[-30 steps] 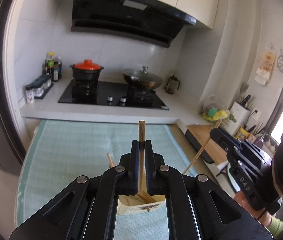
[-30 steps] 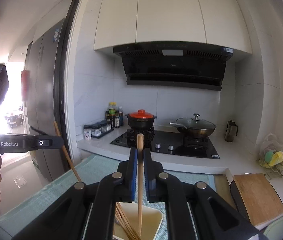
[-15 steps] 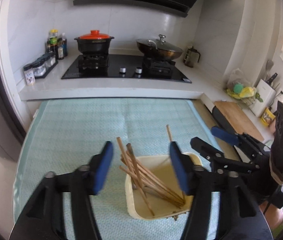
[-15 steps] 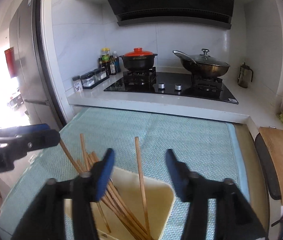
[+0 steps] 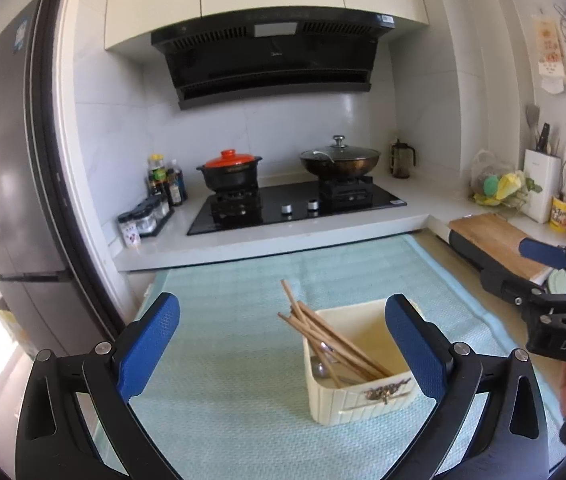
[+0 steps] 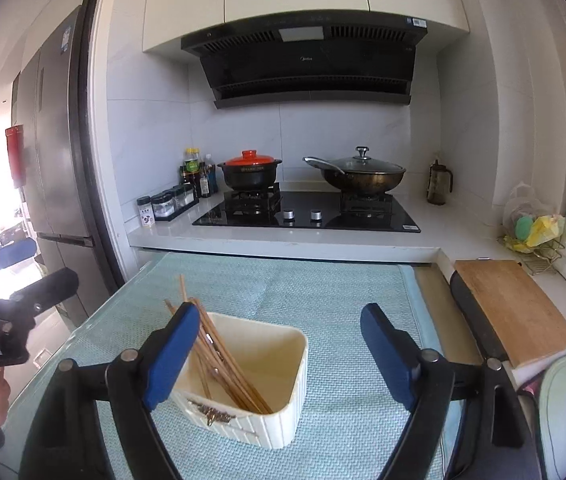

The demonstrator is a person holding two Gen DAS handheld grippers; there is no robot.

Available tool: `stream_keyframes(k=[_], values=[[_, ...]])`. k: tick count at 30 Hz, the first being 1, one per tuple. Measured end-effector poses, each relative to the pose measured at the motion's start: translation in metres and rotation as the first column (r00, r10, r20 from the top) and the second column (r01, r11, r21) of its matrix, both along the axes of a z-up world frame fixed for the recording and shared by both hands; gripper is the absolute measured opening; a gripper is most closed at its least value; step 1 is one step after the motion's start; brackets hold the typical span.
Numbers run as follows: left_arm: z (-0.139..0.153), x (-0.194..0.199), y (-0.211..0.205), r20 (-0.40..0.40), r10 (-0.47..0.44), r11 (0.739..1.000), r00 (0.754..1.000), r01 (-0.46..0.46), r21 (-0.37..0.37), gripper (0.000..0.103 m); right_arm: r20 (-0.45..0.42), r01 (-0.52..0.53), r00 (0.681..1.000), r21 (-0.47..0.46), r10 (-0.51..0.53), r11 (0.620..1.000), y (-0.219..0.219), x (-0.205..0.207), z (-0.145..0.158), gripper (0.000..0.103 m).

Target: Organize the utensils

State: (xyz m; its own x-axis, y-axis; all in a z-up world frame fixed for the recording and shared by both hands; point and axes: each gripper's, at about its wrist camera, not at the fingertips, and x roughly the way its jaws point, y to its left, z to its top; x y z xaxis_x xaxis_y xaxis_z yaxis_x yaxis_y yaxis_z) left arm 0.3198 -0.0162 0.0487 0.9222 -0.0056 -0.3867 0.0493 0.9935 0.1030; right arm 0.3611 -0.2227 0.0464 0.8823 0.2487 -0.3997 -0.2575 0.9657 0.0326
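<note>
- Left gripper (image 5: pixel 283 342): jaws spread wide, released, grasping nothing.
- Right gripper (image 6: pixel 279 350): likewise wide, empty.
- Chopsticks (image 5: pixel 333 338): leaning inside cream holder (image 5: pixel 363 400).

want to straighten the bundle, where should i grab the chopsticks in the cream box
Grip the chopsticks at their free upper ends, which fan out past the rim of the cream box on its far-left side. Come from above there; the lower tips are wedged in the box.

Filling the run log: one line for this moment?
left gripper: open | right gripper: open | chopsticks: in cream holder | mat: under holder
</note>
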Motion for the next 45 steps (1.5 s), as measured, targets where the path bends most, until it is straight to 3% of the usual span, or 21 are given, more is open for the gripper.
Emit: stream_keyframes(k=[5, 11, 19, 22, 45], values=[[0.002, -0.043, -0.008, 0.008, -0.001, 1.0, 1.0, 0.001, 0.028, 0.103, 0.075, 0.007, 0.997, -0.039, -0.004, 0.999, 0.006, -0.062, 0.01, 0.091], [0.006, -0.088, -0.01, 0.02, 0.007, 1.0, 1.0, -0.008, 0.026, 0.103, 0.06, 0.033, 0.998, 0.009, -0.033, 0.999, 0.005, -0.107, 0.007, 0.098], [-0.009, -0.128, 0.009, -0.053, 0.037, 0.996, 0.998, -0.041, -0.08, 0.103, 0.001, 0.028, 1.0, 0.043, -0.028, 0.999, 0.004, -0.152, -0.007, 0.099], [-0.012, -0.137, 0.013, -0.062, 0.052, 0.994, 0.997, -0.058, -0.094, 0.103, -0.002, 0.026, 1.0, 0.043, -0.026, 0.999, 0.005, -0.165, -0.009, 0.103], [-0.021, -0.172, 0.018, -0.124, 0.111, 0.989, 0.986, -0.122, -0.086, 0.103, 0.022, -0.028, 0.999, 0.013, 0.028, 1.0, 0.022, -0.217, 0.0, 0.103]])
